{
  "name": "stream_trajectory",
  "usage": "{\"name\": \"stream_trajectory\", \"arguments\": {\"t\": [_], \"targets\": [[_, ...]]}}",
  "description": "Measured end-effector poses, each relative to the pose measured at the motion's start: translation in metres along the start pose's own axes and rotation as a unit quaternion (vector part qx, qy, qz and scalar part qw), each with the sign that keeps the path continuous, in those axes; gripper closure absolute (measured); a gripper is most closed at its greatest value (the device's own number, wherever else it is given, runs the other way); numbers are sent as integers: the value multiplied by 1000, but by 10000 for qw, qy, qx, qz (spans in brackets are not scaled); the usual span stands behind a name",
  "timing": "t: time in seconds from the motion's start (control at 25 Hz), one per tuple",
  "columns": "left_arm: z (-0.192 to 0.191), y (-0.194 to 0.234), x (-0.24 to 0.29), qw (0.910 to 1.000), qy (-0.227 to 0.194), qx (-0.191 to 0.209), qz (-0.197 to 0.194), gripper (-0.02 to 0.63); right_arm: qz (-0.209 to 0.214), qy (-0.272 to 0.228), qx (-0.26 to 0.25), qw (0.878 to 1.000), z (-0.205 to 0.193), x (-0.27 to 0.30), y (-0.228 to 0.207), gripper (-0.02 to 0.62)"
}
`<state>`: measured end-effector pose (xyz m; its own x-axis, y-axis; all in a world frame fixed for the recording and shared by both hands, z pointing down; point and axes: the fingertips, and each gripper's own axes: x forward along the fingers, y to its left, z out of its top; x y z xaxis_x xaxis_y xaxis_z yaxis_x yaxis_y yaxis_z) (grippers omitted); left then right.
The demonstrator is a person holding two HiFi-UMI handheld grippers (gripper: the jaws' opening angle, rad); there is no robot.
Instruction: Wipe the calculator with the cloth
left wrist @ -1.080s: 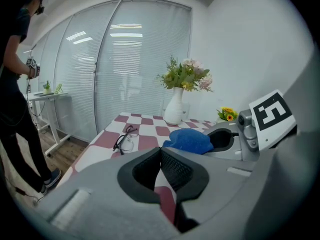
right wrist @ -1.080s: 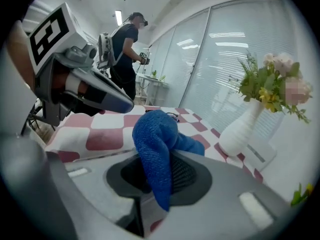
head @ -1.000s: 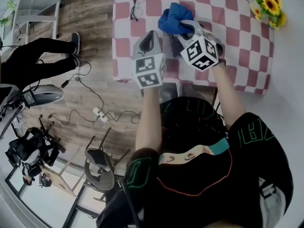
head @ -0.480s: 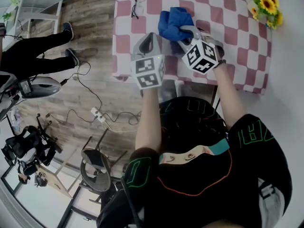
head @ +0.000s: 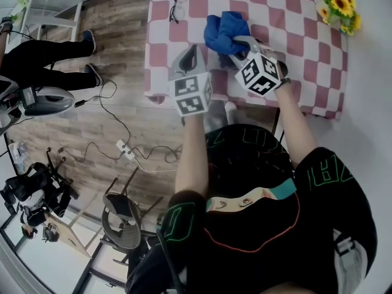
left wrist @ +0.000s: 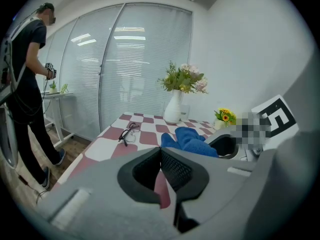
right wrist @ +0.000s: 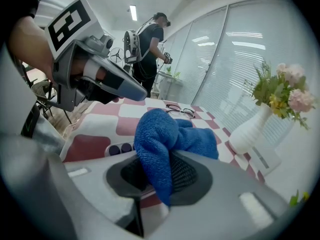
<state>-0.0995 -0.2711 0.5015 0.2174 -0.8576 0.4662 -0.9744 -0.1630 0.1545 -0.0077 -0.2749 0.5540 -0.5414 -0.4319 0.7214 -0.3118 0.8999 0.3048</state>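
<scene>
A blue cloth (head: 224, 29) lies bunched on the red-and-white checked table (head: 300, 48). My right gripper (head: 237, 42) is shut on it, and a fold of the cloth (right wrist: 162, 144) hangs between the jaws. Under the cloth, a pale corner of the calculator (right wrist: 116, 149) shows with dark round keys; the rest of it is hidden. My left gripper (head: 195, 50) hovers just left of the cloth near the table's front edge. Its jaws (left wrist: 161, 154) meet at the tips and hold nothing. From the right gripper view the left gripper (right wrist: 142, 95) points over the table.
Glasses (head: 176, 3) lie at the far left of the table. A white vase of flowers (left wrist: 175, 109) and a small sunflower pot (head: 340, 8) stand further back. A person (right wrist: 150, 49) stands beside the table. Cables (head: 131, 146) and a chair (head: 125, 216) are on the wooden floor.
The right gripper and cloth have shifted only slightly. The left gripper has stayed put. The person's legs at the left have moved.
</scene>
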Motion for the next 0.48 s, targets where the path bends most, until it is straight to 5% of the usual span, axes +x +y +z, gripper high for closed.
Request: {"name": "stream_trajectory", "arguments": {"t": [0.48], "targets": [[-9, -7, -11, 10000, -23, -35, 36, 595, -13, 4, -222, 9998, -6, -12, 14, 491]]}}
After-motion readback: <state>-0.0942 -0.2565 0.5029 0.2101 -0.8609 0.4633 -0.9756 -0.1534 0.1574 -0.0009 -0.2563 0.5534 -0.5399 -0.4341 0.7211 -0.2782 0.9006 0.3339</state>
